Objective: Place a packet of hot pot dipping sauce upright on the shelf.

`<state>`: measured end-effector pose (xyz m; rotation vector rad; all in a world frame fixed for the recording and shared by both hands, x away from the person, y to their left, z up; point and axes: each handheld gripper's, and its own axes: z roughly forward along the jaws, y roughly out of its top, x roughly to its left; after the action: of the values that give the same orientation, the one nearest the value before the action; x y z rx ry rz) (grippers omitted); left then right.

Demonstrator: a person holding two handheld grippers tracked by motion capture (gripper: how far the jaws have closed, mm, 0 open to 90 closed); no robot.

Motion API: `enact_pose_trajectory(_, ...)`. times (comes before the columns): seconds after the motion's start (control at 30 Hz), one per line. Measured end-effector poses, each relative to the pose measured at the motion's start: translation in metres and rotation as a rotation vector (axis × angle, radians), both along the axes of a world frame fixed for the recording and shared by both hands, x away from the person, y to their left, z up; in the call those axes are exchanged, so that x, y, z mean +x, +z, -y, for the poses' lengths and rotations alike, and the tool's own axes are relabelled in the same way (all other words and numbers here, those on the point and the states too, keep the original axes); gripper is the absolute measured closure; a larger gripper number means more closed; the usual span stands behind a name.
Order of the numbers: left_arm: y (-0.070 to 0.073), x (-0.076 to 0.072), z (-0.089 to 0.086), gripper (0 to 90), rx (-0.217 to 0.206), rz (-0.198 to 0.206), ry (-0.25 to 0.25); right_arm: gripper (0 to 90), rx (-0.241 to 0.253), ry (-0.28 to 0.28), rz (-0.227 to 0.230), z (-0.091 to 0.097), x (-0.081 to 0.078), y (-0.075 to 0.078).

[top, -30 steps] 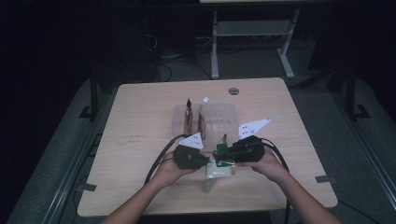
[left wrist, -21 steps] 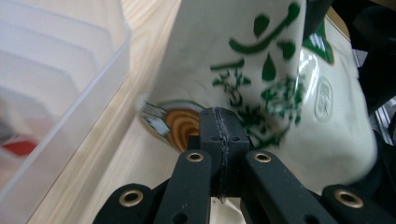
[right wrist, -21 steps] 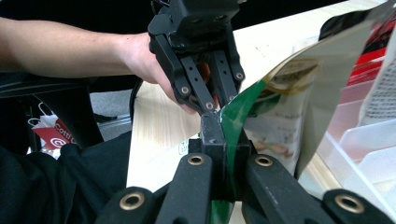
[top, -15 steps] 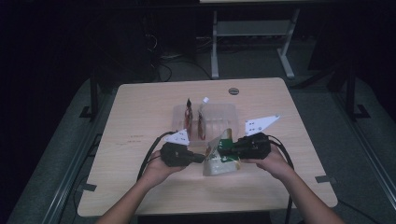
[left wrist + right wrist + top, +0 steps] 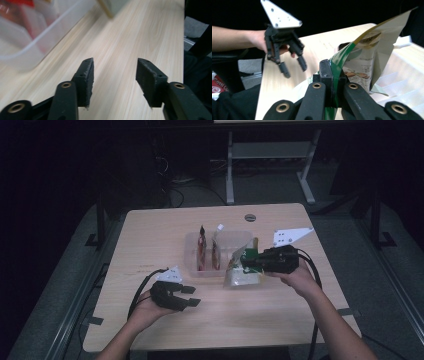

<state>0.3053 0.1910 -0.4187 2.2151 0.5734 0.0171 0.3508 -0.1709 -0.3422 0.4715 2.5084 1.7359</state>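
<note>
R claw [image 5: 332, 75] clamps green snack pouch [image 5: 241, 270] just beside clear tub [image 5: 220, 240]. L claw [image 5: 113, 82], jaws just opened, empty, sits well apart from tub over counter [image 5: 165, 225].

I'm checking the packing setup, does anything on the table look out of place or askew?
Nothing is spilled or damaged. The one odd thing is the green-and-white pouch, which the right gripper pinches by its edge so it hangs tilted beside the clear bin, where two packets stand upright. The left gripper is open and holds nothing.
</note>
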Motion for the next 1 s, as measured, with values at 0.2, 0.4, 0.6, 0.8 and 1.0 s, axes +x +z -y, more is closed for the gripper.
enact_pose_trajectory(0.2,-0.003,0.0,-0.007,39.3,0.008,-0.022,0.014,90.0,0.003,-0.039,0.022,0.007,0.017,0.01)
enact_pose_trajectory(0.4,-0.007,0.002,-0.003,37.8,0.018,-0.029,0.003,90.0,-0.016,-0.075,0.033,0.011,0.035,0.015)
enact_pose_trajectory(0.6,-0.006,0.002,-0.004,34.7,0.019,-0.011,0.001,90.0,-0.041,-0.104,0.023,0.009,0.053,0.014)
enact_pose_trajectory(0.8,-0.008,0.002,-0.004,29.2,0.031,-0.007,0.014,90.0,-0.059,-0.103,-0.005,0.002,0.059,0.003)
enact_pose_trajectory(1.0,-0.009,0.002,-0.003,28.4,0.042,-0.009,0.008,90.0,-0.054,-0.089,-0.026,-0.001,0.06,-0.006)
